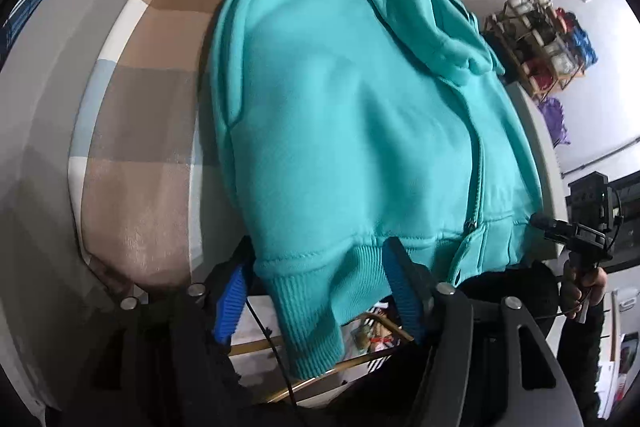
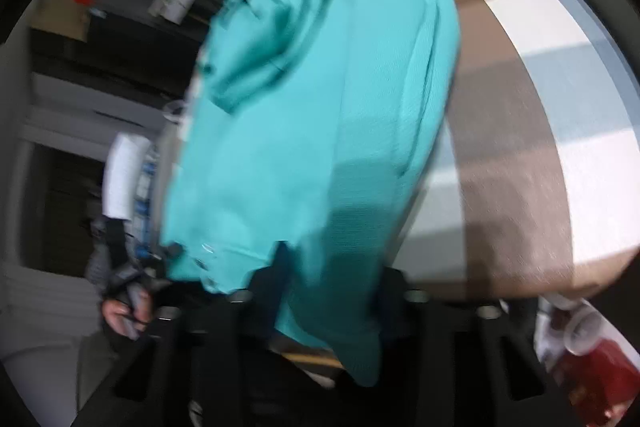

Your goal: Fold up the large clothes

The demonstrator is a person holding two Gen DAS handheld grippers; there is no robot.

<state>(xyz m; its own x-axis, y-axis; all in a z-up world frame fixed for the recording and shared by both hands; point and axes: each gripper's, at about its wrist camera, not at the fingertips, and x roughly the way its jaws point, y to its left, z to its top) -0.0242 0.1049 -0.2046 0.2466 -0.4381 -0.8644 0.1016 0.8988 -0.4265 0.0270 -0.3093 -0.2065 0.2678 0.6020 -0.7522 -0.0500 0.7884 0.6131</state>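
Hoodie point(image 1: 352, 115) lies ahead, long axis running away from us; its hem cuff hangs between left gripper's point(image 1: 316, 287) parted jaws, ungripped; right gripper point(image 2: 328, 291) too blurred to tell

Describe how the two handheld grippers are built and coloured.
The left gripper has a black frame, silver bolts and ribbed blue pads on its fingers, with a thin black cable. The right gripper looks black with round bolts; blur hides its pads.

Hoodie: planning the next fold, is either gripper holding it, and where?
The hoodie hem hangs unpinched between the left gripper's open fingers; right gripper too blurred to tell.
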